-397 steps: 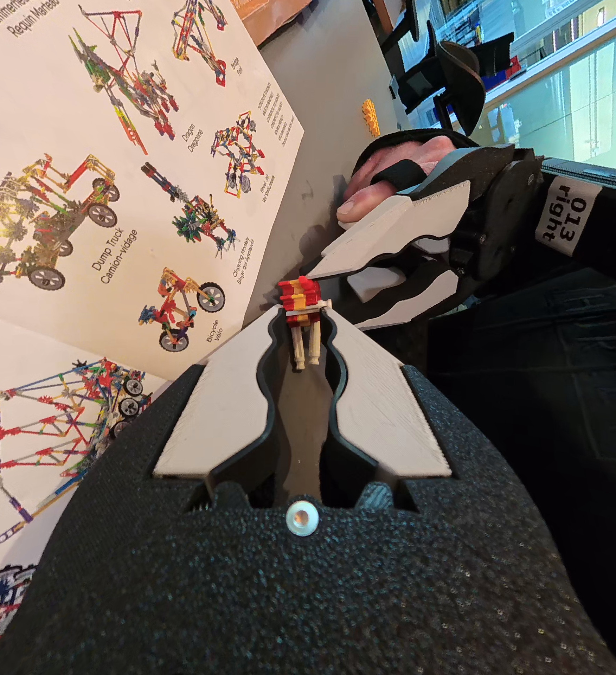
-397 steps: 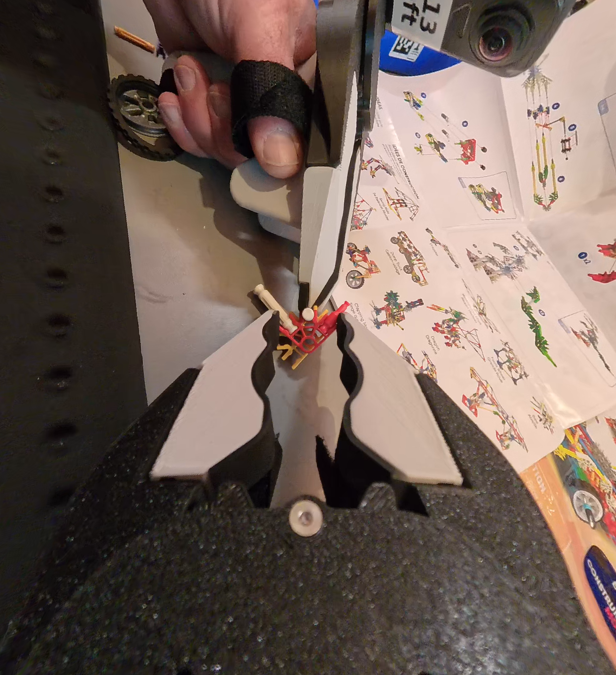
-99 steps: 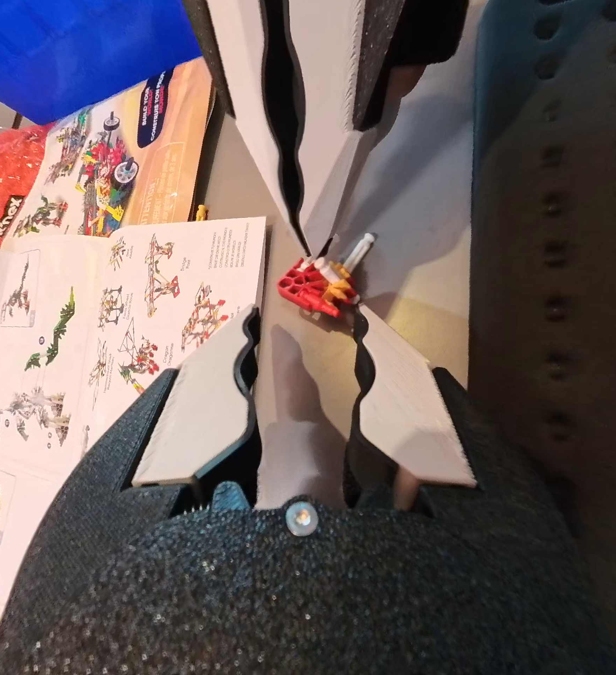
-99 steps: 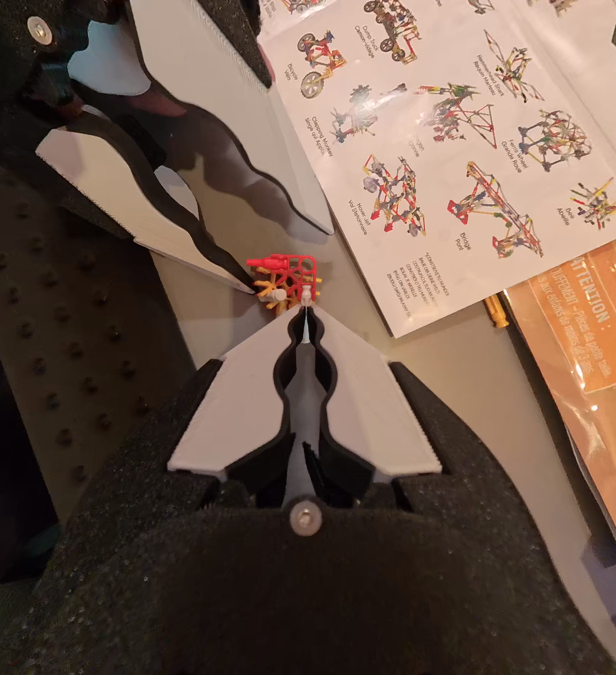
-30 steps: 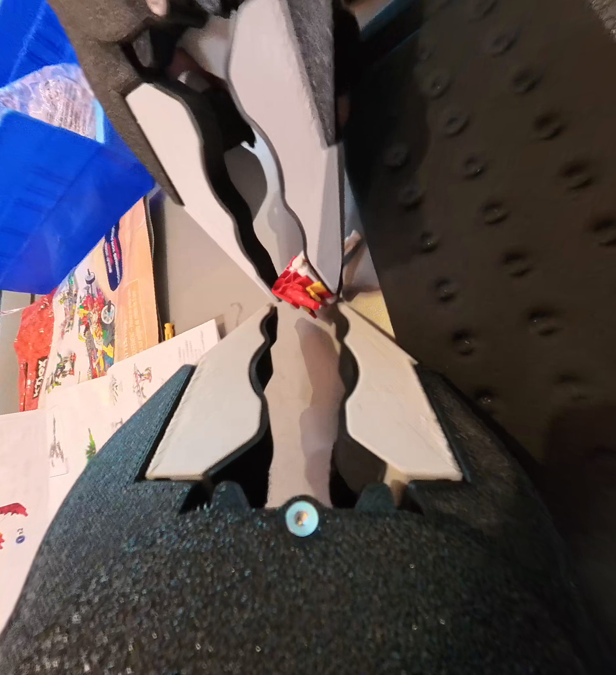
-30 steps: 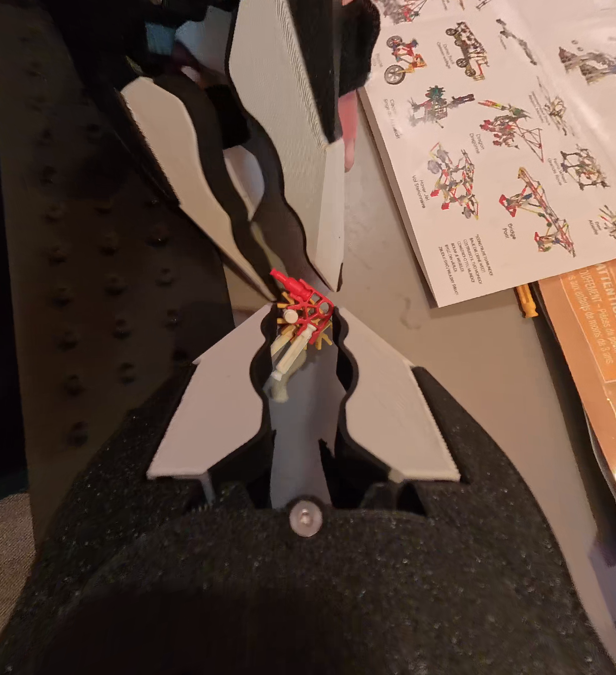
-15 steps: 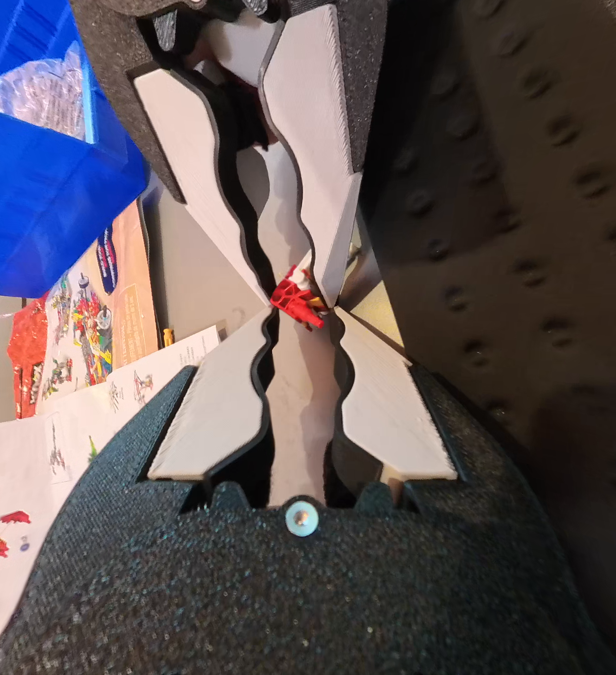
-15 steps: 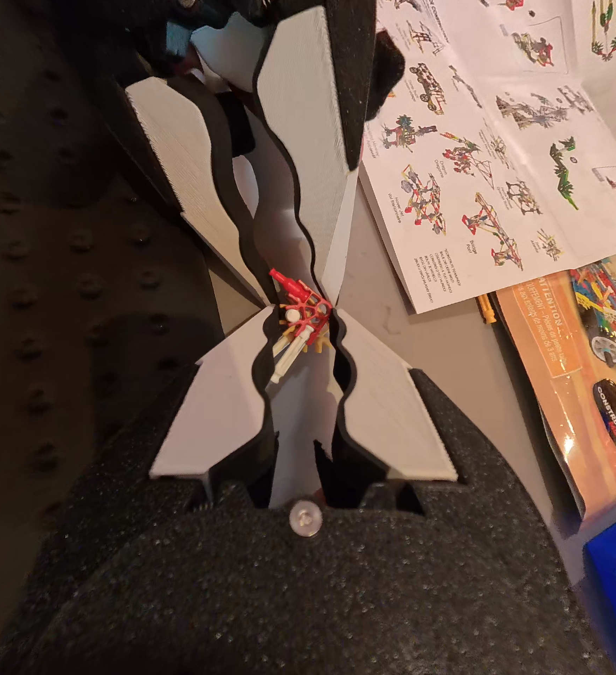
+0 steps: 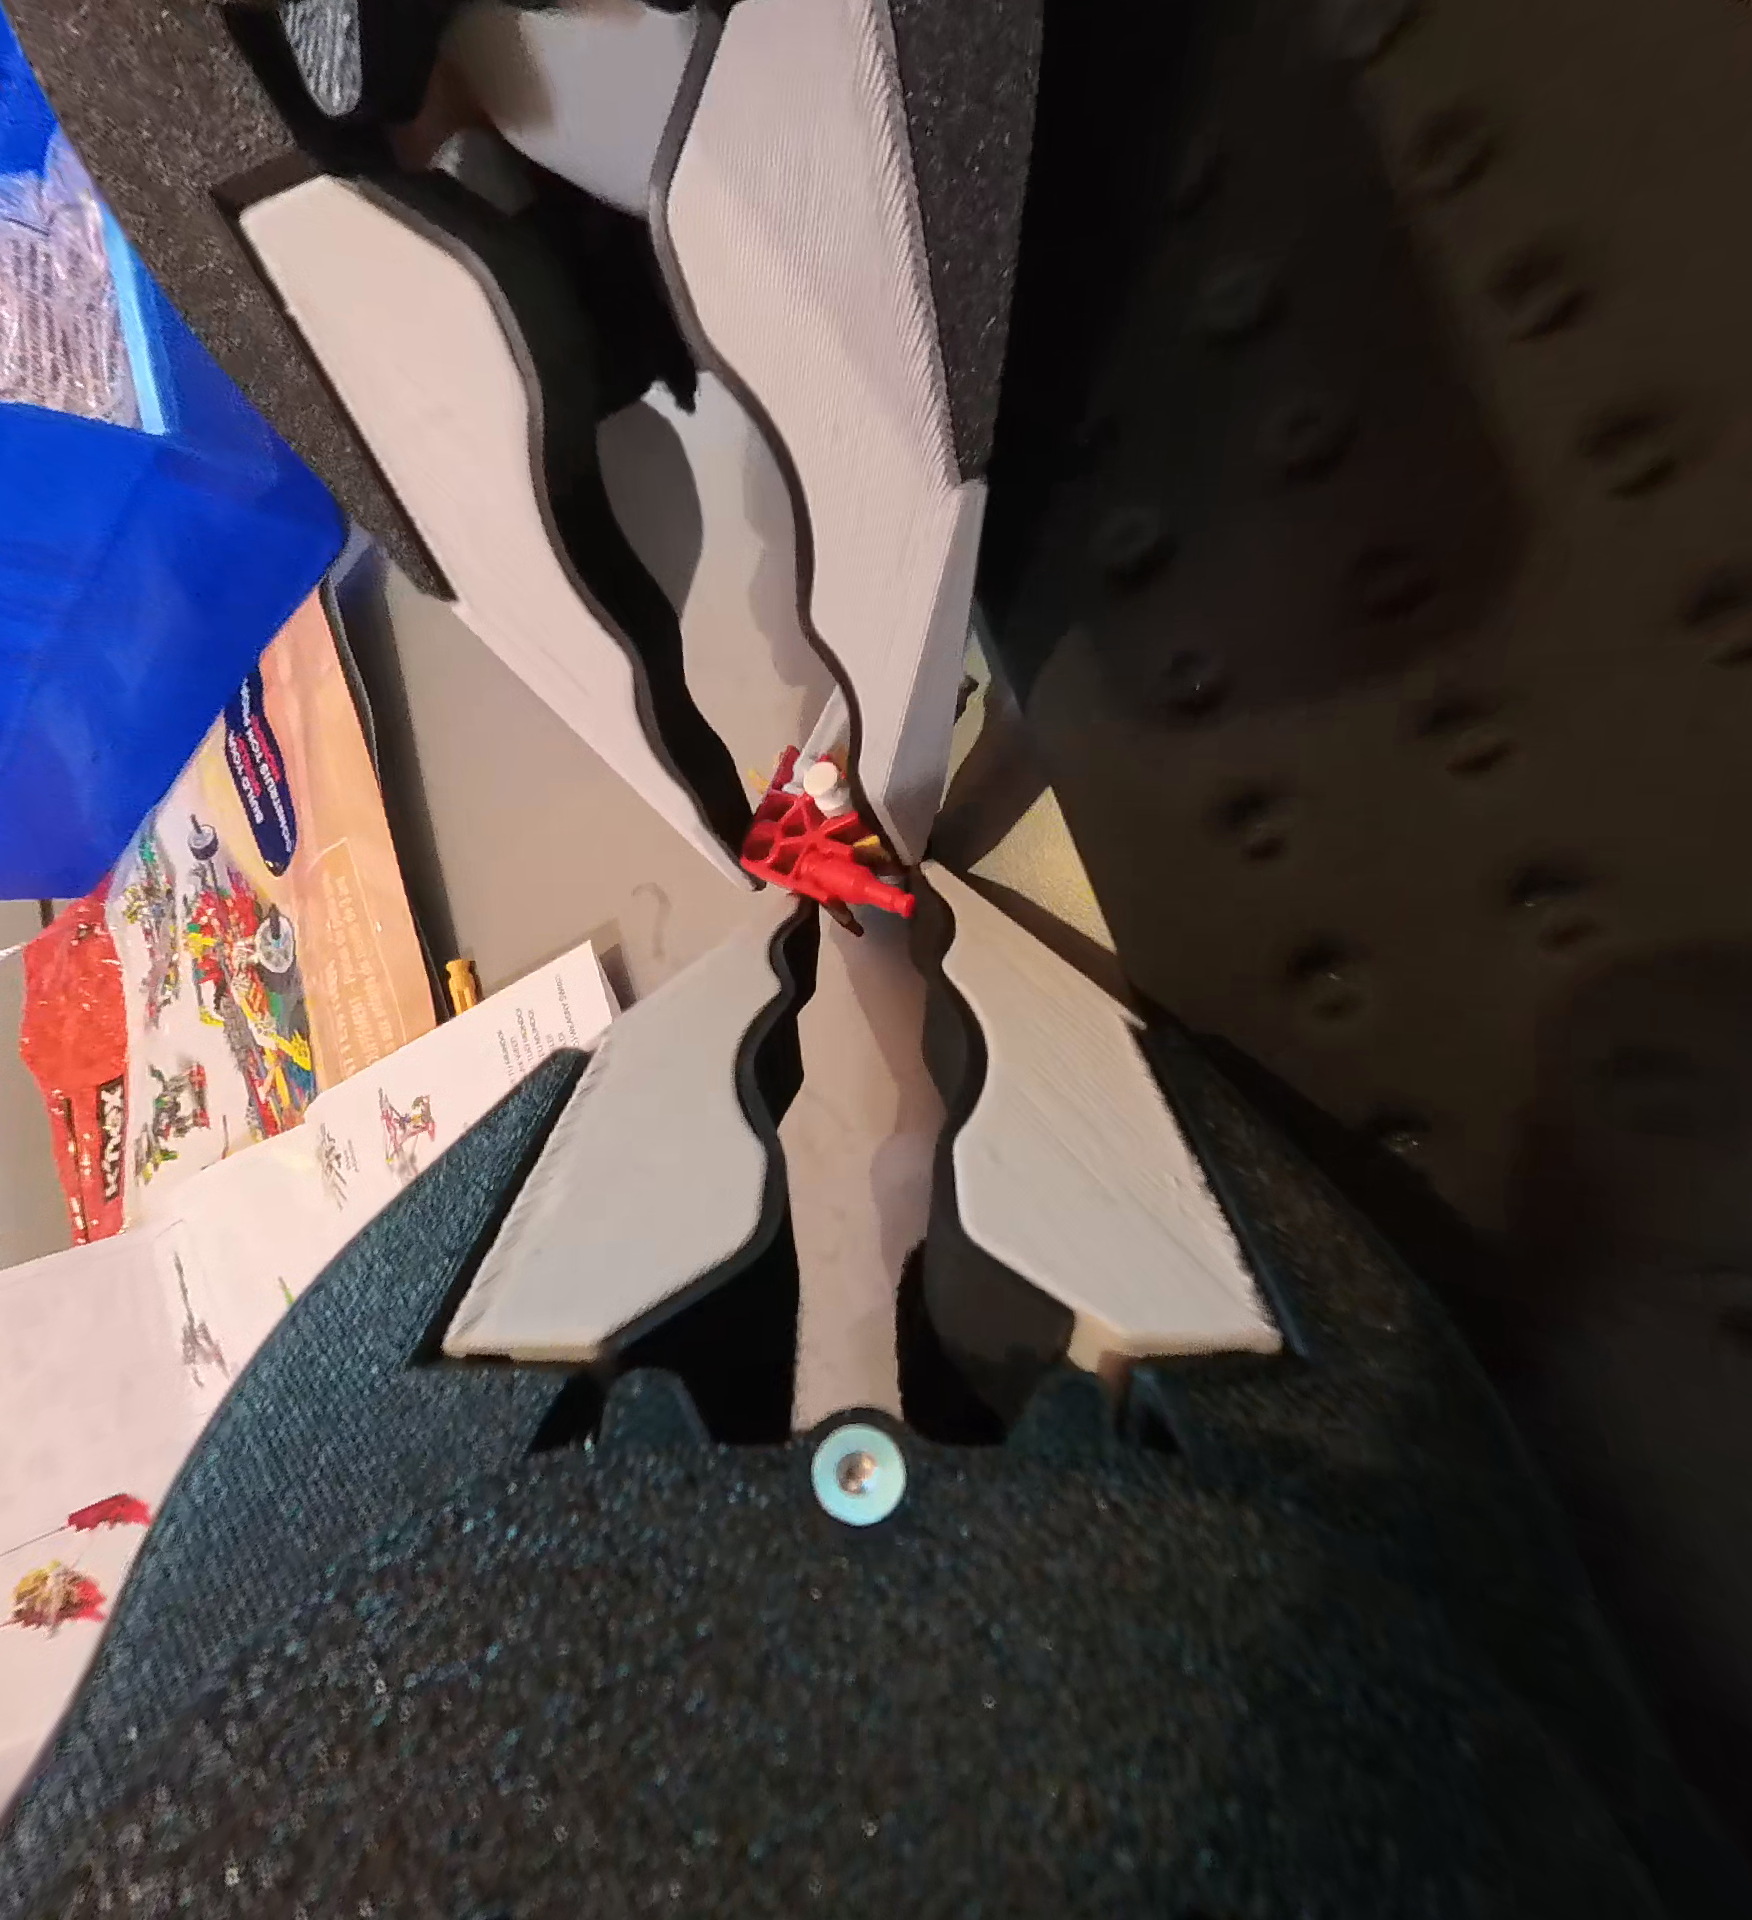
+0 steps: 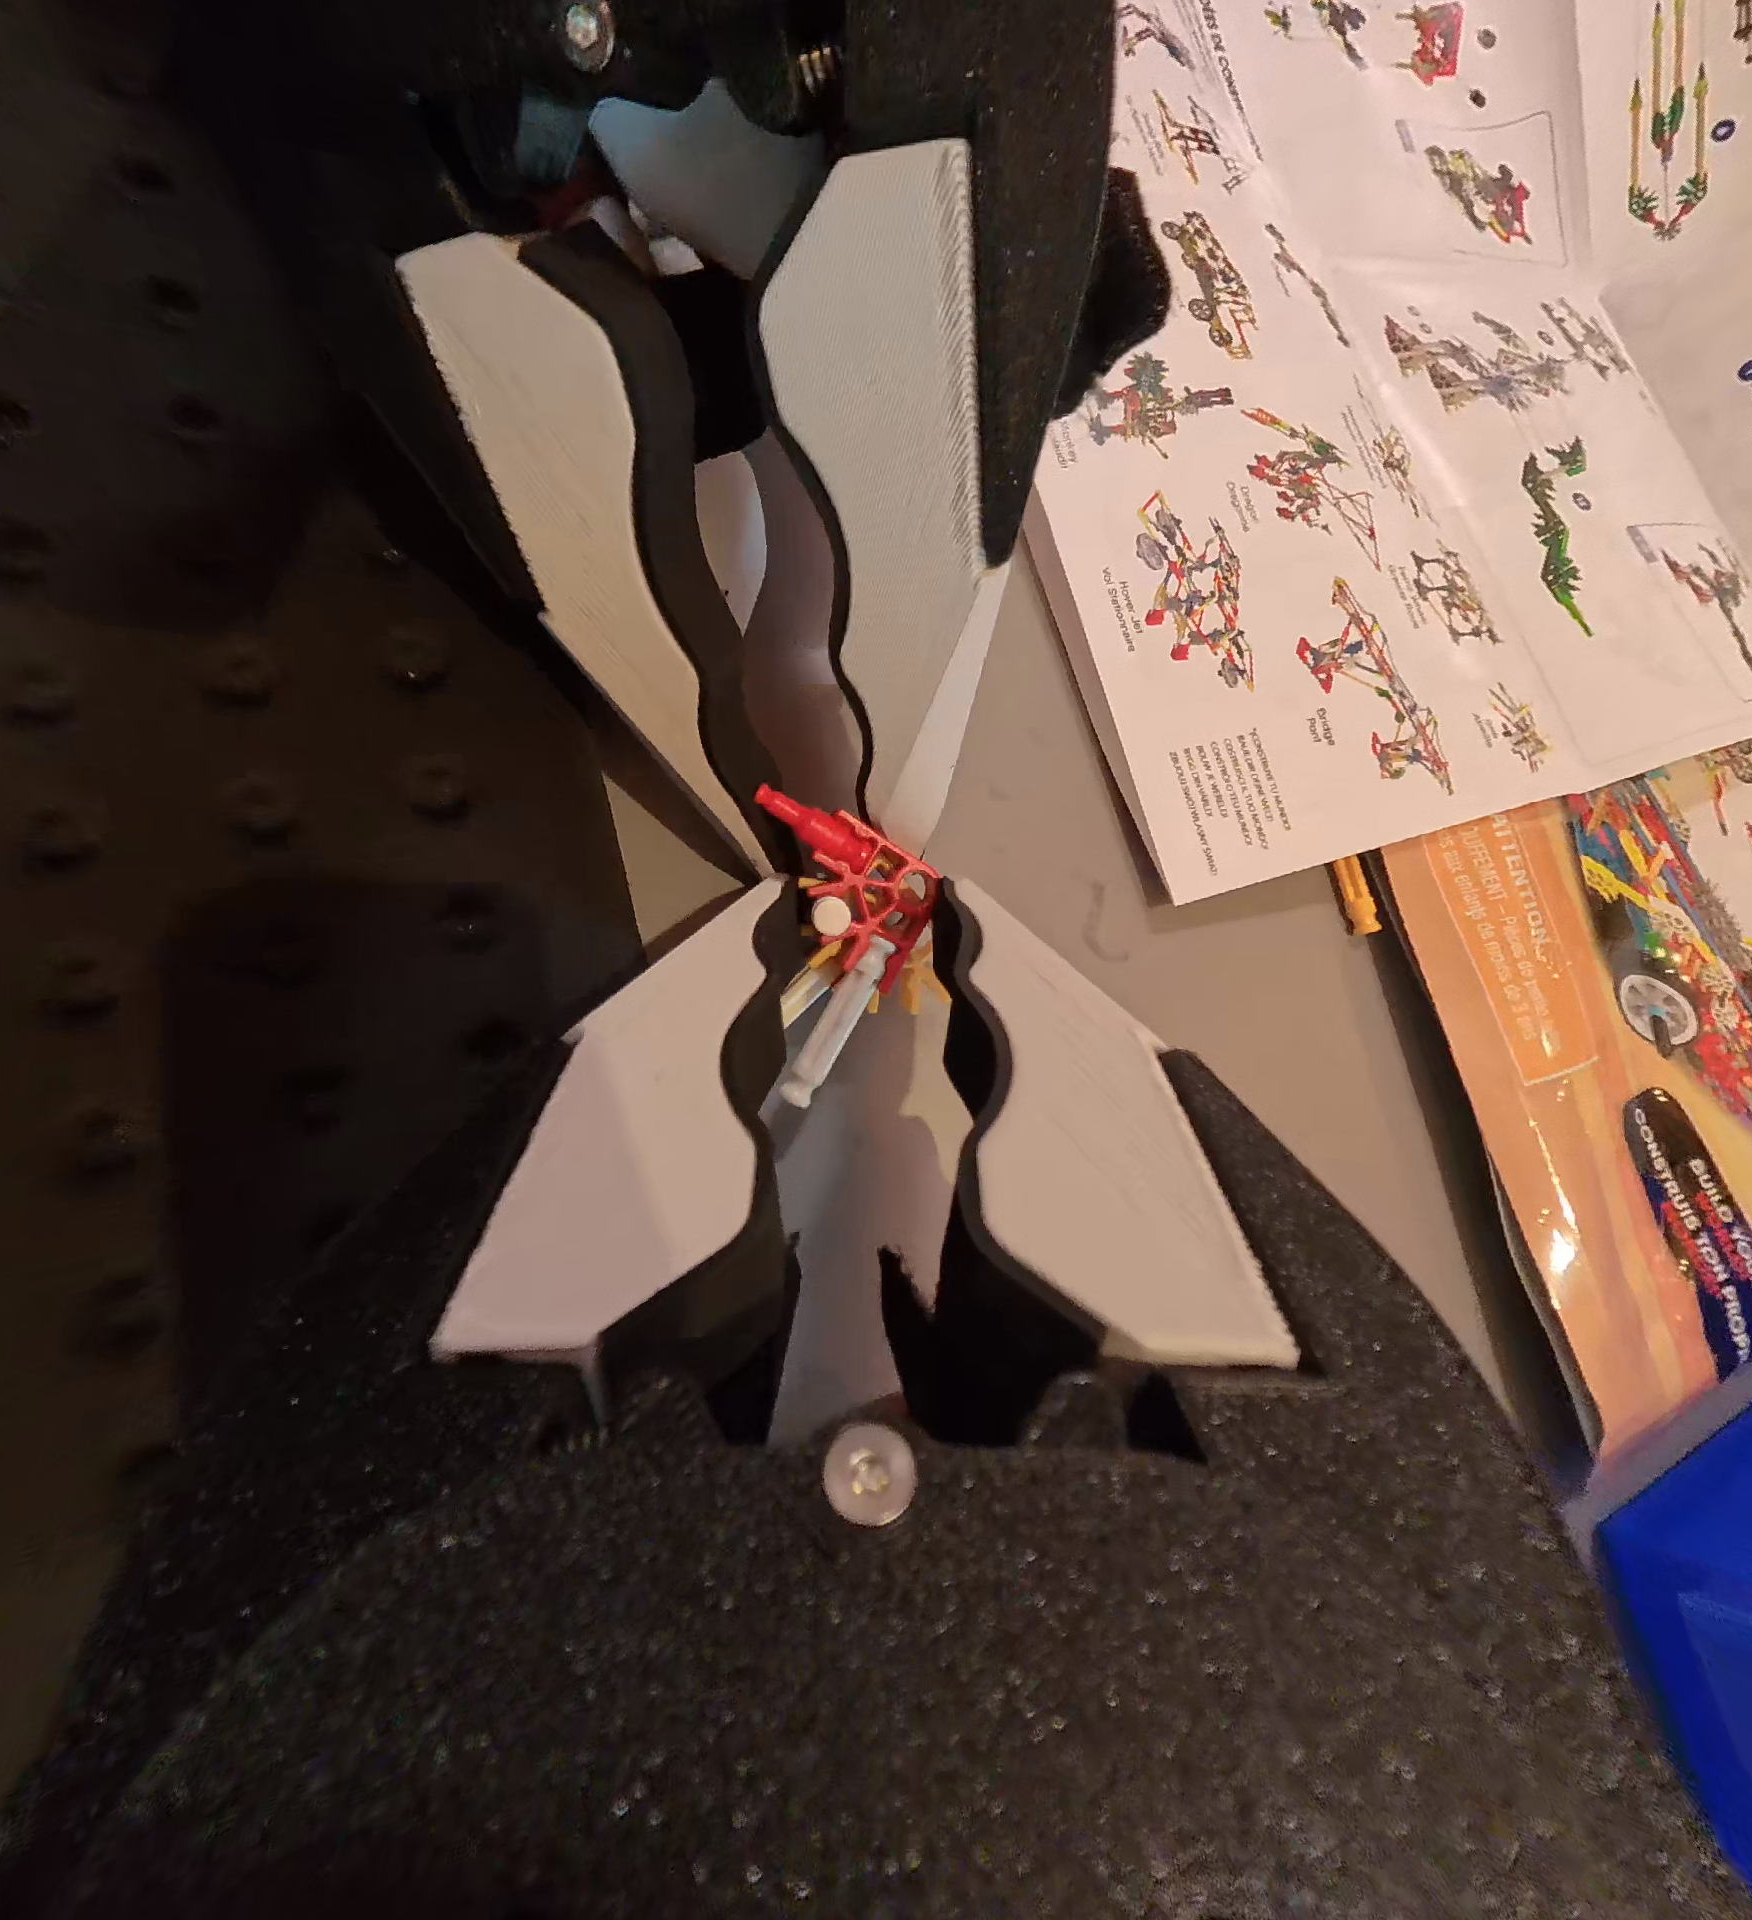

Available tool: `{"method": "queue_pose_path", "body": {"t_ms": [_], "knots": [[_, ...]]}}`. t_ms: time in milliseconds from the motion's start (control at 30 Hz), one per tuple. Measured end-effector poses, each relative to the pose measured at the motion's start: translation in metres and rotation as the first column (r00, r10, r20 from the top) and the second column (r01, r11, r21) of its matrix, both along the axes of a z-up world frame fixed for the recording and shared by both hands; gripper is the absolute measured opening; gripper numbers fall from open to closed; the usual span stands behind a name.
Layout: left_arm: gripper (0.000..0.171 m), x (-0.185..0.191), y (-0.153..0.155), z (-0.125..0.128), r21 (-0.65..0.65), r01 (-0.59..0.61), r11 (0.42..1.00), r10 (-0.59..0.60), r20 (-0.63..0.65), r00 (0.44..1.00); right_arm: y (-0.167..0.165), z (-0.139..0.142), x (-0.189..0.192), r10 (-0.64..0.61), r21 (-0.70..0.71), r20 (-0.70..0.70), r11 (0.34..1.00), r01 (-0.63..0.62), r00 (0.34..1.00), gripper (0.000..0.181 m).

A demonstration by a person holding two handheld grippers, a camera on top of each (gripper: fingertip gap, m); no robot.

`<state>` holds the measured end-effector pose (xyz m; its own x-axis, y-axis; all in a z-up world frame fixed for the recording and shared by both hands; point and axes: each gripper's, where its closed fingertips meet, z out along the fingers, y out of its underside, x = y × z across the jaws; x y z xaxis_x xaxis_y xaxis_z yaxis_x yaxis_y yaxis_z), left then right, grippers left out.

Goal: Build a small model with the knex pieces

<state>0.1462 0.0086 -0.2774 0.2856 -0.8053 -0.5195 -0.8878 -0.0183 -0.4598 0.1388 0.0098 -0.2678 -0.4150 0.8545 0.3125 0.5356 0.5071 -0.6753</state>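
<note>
Your right gripper pinches the red lattice connector of a small toy assembly, its fingertips pressed to the piece's sides, with white rods trailing back between the fingers. Your left gripper meets it tip to tip, slightly spread, the red rod at its gap; whether it grips, you cannot tell. Everything hangs just above the grey desk. The parts are hard, slick plastic on thin snap joints: a skewed squeeze could pop a rod loose or twist the connector out.
</note>
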Motion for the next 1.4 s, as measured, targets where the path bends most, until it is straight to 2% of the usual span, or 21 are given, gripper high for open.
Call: {"method": "queue_pose_path", "body": {"t_ms": [167, 200, 300, 367, 433, 500, 667, 967, 1067, 1233, 1300, 1400], "knots": [[0.019, -0.007, -0.001, 0.003, -0.021, -0.025, 0.999, 0.025, 0.038, 0.999, 0.003, -0.001, -0.002, -0.026, 0.017, -0.026, 1.0, 0.027, 0.999, 0.027], [0.023, -0.01, -0.003, 0.008, -0.017, -0.024, 1.0, 0.025, 0.046, 0.999, 0.004, -0.001, -0.002, -0.036, 0.022, -0.027, 0.999, 0.036, 0.999, 0.027], [0.018, -0.01, -0.004, 0.032, -0.067, -0.046, 0.997, 0.057, 0.172, 0.983, 0.008, -0.001, -0.006, -0.054, 0.011, -0.032, 0.998, 0.054, 0.998, 0.027], [0.026, -0.014, 0.002, 0.044, -0.08, -0.096, 0.992, 0.112, 0.226, 0.968, 0.008, -0.001, -0.007, -0.051, 0.019, -0.038, 0.998, 0.052, 0.998, 0.027], [0.027, -0.01, -0.002, 0.04, -0.131, -0.079, 0.988, 0.109, 0.24, 0.965, 0.007, -0.001, -0.009, -0.049, 0.012, -0.042, 0.999, 0.049, 0.998, 0.027], [0.026, -0.015, 0.009, 0.034, -0.093, -0.152, 0.984, 0.168, 0.201, 0.965, 0.007, -0.001, -0.01, -0.048, 0.004, -0.042, 0.999, 0.049, 0.998, 0.027], [0.023, -0.01, 0.01, 0.026, -0.208, -0.165, 0.964, 0.222, 0.292, 0.93, 0.007, -0.001, -0.011, -0.048, 0.018, -0.049, 0.999, 0.049, 0.998, 0.027], [0.016, -0.008, 0.009, 0.025, -0.223, -0.187, 0.957, 0.257, 0.347, 0.902, 0.009, -0.001, -0.011, -0.057, 0.041, -0.064, 0.997, 0.06, 0.996, 0.027], [0.018, -0.009, 0.009, 0.025, -0.23, -0.182, 0.956, 0.259, 0.369, 0.892, 0.009, -0.001, -0.012, -0.055, 0.044, -0.07, 0.997, 0.058, 0.996, 0.028], [0.038, -0.014, 0.013, 0.029, -0.269, -0.182, 0.946, 0.287, 0.434, 0.854, 0.008, -0.001, -0.012, -0.051, 0.033, -0.074, 0.998, 0.053, 0.996, 0.028], [0.041, -0.014, 0.014, 0.031, -0.264, -0.184, 0.947, 0.287, 0.432, 0.855, 0.008, -0.001, -0.012, -0.051, 0.032, -0.074, 0.998, 0.053, 0.996, 0.028], [0.036, -0.01, 0.015, 0.031, -0.268, -0.174, 0.948, 0.281, 0.442, 0.852, 0.008, -0.001, -0.012, -0.049, 0.044, -0.078, 0.998, 0.052, 0.996, 0.028]]}}
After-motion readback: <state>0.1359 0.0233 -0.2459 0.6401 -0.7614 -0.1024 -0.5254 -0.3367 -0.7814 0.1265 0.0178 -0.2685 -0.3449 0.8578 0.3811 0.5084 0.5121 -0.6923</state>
